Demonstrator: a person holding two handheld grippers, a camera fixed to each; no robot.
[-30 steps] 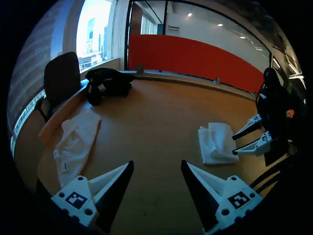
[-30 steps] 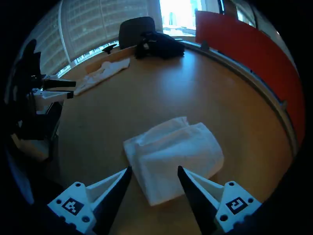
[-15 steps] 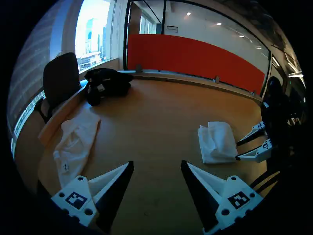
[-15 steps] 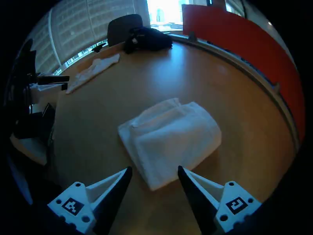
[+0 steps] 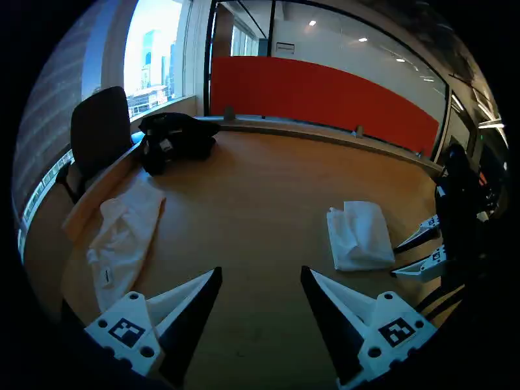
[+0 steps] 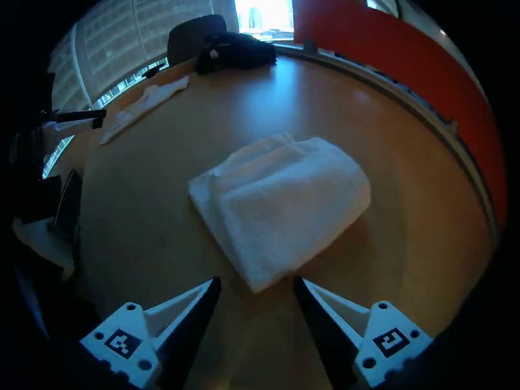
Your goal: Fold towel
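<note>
Towel [image 6: 281, 201] is being faced at 12 o'clock by right gripper [image 6: 255, 305], jaws apart; left gripper [image 5: 260, 299] is being held likewise spread, person [image 5: 461, 195] at 3 o'clock being lost in shadow.

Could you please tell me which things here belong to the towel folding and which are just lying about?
For the job: towel, already folded; right gripper and left gripper, both open; table.

Lying about: white cloth, unfolded, perhaps another towel; bag; chair; red panel.
</note>
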